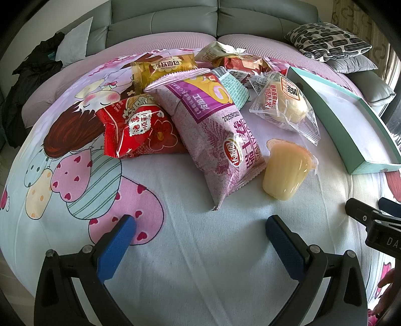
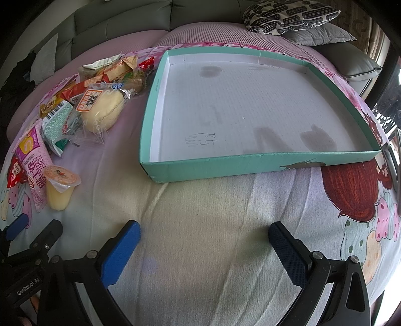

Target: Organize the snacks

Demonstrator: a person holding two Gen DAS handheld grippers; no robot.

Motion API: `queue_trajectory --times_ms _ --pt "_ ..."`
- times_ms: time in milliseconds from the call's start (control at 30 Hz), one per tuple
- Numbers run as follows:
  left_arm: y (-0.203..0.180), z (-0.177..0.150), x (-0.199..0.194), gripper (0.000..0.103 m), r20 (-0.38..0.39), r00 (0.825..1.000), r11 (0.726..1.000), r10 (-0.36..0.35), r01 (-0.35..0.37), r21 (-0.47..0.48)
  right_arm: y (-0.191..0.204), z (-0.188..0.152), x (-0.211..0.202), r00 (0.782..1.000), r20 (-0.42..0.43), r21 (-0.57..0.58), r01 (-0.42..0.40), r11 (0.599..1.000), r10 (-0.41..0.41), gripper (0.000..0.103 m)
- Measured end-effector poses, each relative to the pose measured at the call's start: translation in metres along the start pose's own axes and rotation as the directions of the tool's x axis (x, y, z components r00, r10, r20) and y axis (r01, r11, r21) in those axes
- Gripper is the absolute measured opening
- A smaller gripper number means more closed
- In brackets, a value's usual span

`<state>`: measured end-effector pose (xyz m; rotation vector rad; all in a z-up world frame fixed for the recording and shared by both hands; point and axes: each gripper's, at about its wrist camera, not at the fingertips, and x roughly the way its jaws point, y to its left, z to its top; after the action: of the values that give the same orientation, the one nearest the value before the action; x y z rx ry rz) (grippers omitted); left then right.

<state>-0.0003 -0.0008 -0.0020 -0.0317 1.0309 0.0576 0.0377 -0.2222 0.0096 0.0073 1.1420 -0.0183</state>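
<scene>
A pile of snacks lies on a cartoon-print sheet. In the left wrist view: a pink roll-cake bag [image 1: 213, 130], a red packet [image 1: 140, 130], a yellow jelly cup [image 1: 285, 170] on its side, a clear-wrapped bun [image 1: 288, 102], a yellow bread packet [image 1: 163, 69]. A shallow teal box [image 2: 250, 163] with a bare white inside sits right of the pile, also in the left wrist view [image 1: 351, 140]. My left gripper [image 1: 200, 225] is open and empty, just short of the pink bag. My right gripper [image 2: 204, 233] is open and empty, in front of the box.
A grey sofa back [image 1: 175, 17] runs behind. Patterned and grey cushions [image 2: 293, 15] lie at the back right. Dark clothing [image 1: 32, 82] sits at the far left. The right gripper's body [image 1: 376, 223] shows at the right edge of the left wrist view.
</scene>
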Motion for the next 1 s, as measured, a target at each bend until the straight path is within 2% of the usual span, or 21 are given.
queue_trajectory --times_ms 433,1000 --pt "0.000 0.000 0.000 0.103 -0.001 1.000 1.000 -0.001 0.001 0.001 0.000 0.000 0.000 1.000 0.000 0.002 -0.003 1.000 0.003 0.103" --pt "0.001 0.011 0.000 0.103 0.004 1.000 0.999 -0.023 0.023 0.046 0.001 0.000 -0.003 1.000 0.013 0.010 -0.007 1.000 0.007 0.103"
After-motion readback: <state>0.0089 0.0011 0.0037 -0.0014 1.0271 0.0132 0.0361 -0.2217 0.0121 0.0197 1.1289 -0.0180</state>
